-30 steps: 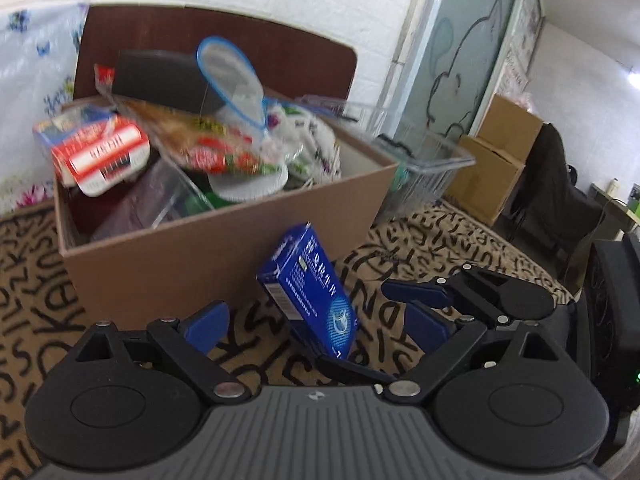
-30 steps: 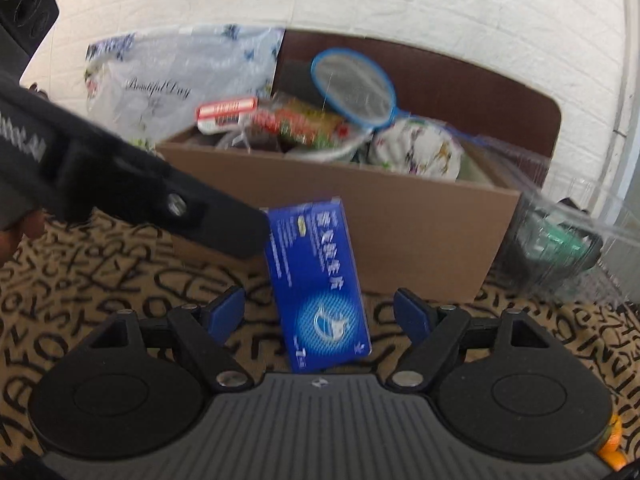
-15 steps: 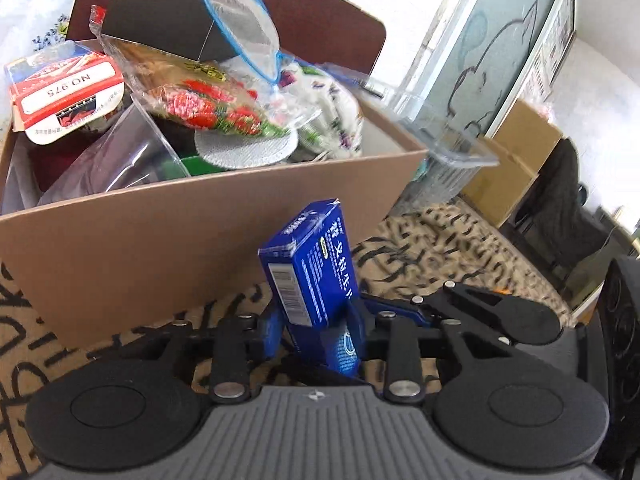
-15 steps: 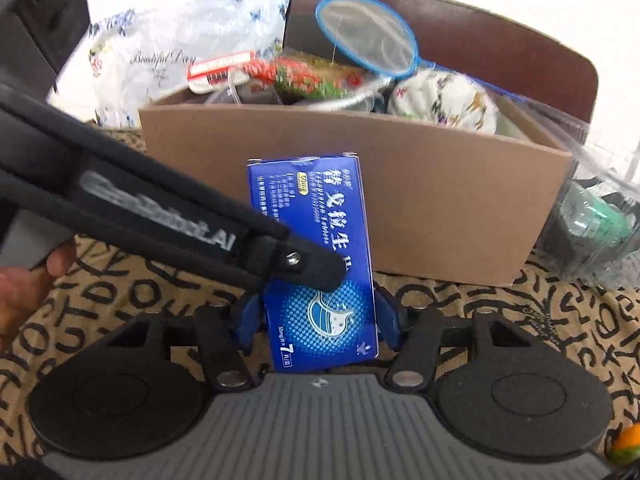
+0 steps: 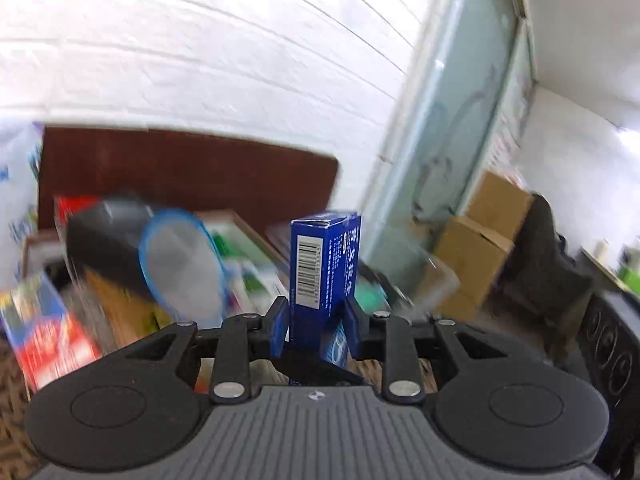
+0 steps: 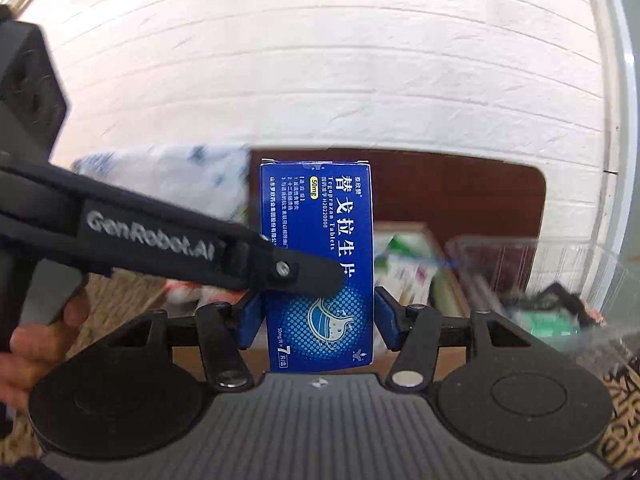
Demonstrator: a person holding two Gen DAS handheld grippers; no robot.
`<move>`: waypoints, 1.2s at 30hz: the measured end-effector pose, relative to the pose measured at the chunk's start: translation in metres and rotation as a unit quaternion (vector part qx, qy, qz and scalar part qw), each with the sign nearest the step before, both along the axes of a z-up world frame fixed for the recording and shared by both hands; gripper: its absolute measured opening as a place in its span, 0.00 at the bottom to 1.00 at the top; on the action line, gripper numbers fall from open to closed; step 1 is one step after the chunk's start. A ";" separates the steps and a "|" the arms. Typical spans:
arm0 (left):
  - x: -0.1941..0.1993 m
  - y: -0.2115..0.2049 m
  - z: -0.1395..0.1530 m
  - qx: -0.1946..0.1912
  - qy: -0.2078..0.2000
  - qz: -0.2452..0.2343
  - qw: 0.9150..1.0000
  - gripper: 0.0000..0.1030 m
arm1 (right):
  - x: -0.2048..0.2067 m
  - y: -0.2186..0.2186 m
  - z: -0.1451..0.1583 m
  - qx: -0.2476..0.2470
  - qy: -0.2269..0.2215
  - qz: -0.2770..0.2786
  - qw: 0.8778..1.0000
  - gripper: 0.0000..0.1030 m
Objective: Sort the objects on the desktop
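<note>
I see the blue medicine box (image 6: 318, 264) standing upright, long axis vertical, its flap end up. My right gripper (image 6: 316, 318) is clamped across its wide printed face, while my left gripper (image 5: 316, 320), whose jaws have just been closing, pinches its narrow thickness, barcode side (image 5: 308, 268) toward that camera.

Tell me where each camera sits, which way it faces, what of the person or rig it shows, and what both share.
Left wrist: on the left gripper, looking forward over the blue medicine box toward the cluttered cardboard box and brick wall; only its own fingers show.
Right wrist: on the right gripper, facing the box's front and the wall; its fingers, the left gripper and a hand show.
Shared: the medicine box, gripped by both.
</note>
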State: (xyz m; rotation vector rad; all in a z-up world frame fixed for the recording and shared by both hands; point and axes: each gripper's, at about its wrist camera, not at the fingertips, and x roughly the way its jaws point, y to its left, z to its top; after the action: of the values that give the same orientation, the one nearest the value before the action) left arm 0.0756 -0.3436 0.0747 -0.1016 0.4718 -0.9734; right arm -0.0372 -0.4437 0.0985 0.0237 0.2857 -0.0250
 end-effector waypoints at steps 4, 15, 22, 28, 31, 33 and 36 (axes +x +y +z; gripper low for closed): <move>0.041 -0.014 0.019 -0.011 0.008 0.045 0.999 0.31 | 0.048 -0.015 0.016 0.029 -0.017 -0.023 0.999 0.55; 0.082 -0.008 0.034 -0.015 -0.003 0.086 0.996 0.88 | 0.152 -0.052 0.010 0.044 0.060 -0.069 0.995 0.65; 0.074 -0.004 0.028 -0.011 -0.031 0.098 0.995 1.00 | 0.144 -0.059 -0.012 0.047 0.064 -0.077 0.994 0.85; 0.051 0.003 0.020 0.032 -0.040 0.101 0.994 1.00 | 0.125 -0.054 -0.005 0.044 0.057 -0.083 0.994 0.88; 0.031 0.014 0.017 0.054 -0.049 0.123 0.990 1.00 | 0.104 -0.044 0.004 0.025 0.052 -0.082 0.995 0.90; 0.016 0.023 0.016 0.072 -0.052 0.148 0.985 1.00 | 0.086 -0.037 0.009 0.014 0.054 -0.082 0.995 0.93; -0.006 0.035 0.014 0.094 -0.051 0.178 0.978 1.00 | 0.061 -0.025 0.016 0.001 0.063 -0.093 0.994 0.98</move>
State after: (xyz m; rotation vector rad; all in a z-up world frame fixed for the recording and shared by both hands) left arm 0.0698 -0.3086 0.0886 0.0339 0.4303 -0.5758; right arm 0.0243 -0.4690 0.1142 0.0516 0.4096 -0.2110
